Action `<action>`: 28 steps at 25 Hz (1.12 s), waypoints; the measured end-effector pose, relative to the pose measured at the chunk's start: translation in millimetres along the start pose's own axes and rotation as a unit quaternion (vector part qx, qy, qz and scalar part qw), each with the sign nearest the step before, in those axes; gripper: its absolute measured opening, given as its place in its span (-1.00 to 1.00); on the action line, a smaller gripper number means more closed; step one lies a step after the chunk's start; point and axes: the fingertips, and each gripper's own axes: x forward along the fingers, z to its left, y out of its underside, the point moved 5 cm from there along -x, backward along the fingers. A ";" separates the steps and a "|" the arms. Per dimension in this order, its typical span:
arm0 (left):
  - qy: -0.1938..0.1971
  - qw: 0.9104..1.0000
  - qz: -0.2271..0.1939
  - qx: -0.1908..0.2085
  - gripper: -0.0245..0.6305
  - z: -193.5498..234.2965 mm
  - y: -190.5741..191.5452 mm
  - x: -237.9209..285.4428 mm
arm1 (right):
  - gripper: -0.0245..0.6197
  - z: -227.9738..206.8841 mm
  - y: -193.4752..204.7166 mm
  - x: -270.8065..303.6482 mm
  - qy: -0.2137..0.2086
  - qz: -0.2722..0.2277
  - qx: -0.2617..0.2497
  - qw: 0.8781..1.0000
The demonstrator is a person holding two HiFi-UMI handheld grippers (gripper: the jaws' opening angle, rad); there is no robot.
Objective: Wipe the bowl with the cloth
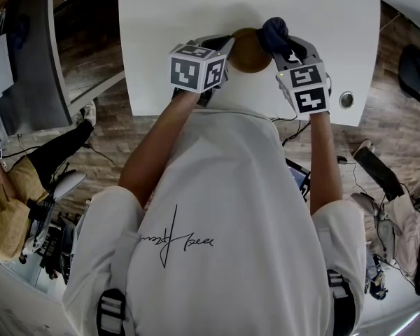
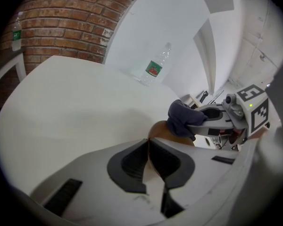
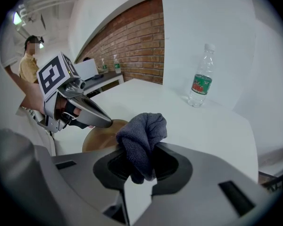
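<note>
Clamping the rim of the stiff bowl [image 1: 249, 50] near the tabletop [image 1: 196, 5] edge, the left gripper [image 2: 148, 147] braces it while the right gripper [image 3: 140, 166] squeezes the soft, bunched cloth [image 3: 142, 133], which should mould inside easily.

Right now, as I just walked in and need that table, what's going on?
A person works two grippers at the near edge of a white table. The left gripper has its jaws shut on the rim of a brown bowl. The right gripper pinches a dark cloth in its jaws, bunched at the bowl's opposite side. A water bottle stands farther back.
</note>
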 end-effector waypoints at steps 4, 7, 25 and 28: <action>0.001 1.000 0.001 0.001 -0.91 1.2 0.5 1.2 | -0.70 0.3 -1.9 3.2 -0.003 0.002 -0.012 1.000; 0.001 1.000 0.001 0.001 -0.91 1.6 0.8 0.7 | -0.70 1.3 -3.8 4.3 -0.004 0.003 -0.022 1.000; 0.001 1.000 0.000 -0.003 -0.91 2.3 0.1 2.0 | -0.70 6.4 -16.8 13.1 -0.003 -0.005 -0.053 0.999; 0.002 1.000 0.000 -0.004 -0.91 2.4 0.5 1.9 | -0.70 7.5 -18.2 14.2 -0.005 -0.005 -0.054 0.999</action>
